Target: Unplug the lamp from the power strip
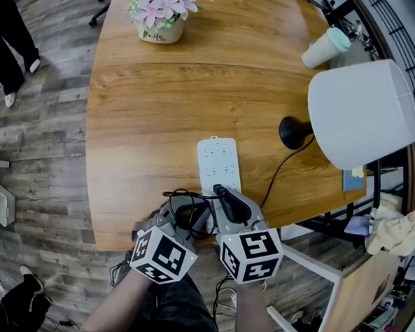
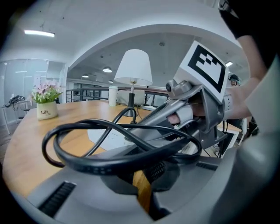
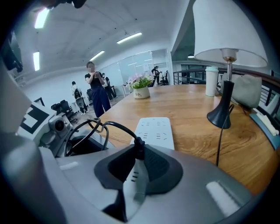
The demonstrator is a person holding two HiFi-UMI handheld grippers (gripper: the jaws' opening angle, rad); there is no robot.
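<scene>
Both tilt downward — left claw (image 2: 144, 175) clamps the black cord (image 2: 109, 159), right claw (image 3: 135, 170) clamps the plug (image 3: 139, 146); flowerpot (image 1: 162, 31) says "Life".

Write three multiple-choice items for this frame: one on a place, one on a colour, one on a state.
1. Where on the round wooden table does the flat white power strip lie?
A. at the far edge
B. near the person's edge
C. leaning against the lamp

2. What colour is the base of the white-shaded table lamp?
A. red
B. yellow
C. black

3. What is the state of the black plug?
A. seated in the strip's near end, the right gripper's jaws on either side
B. pulled out, lying on the floor
C. pulled out, lying beside the flower pot

Answers:
1 B: the head view shows the strip close to the table's near rim.
2 C: the base shows black against the wood.
3 A: the right gripper view shows the plug on the strip at the jaw tips.
</scene>
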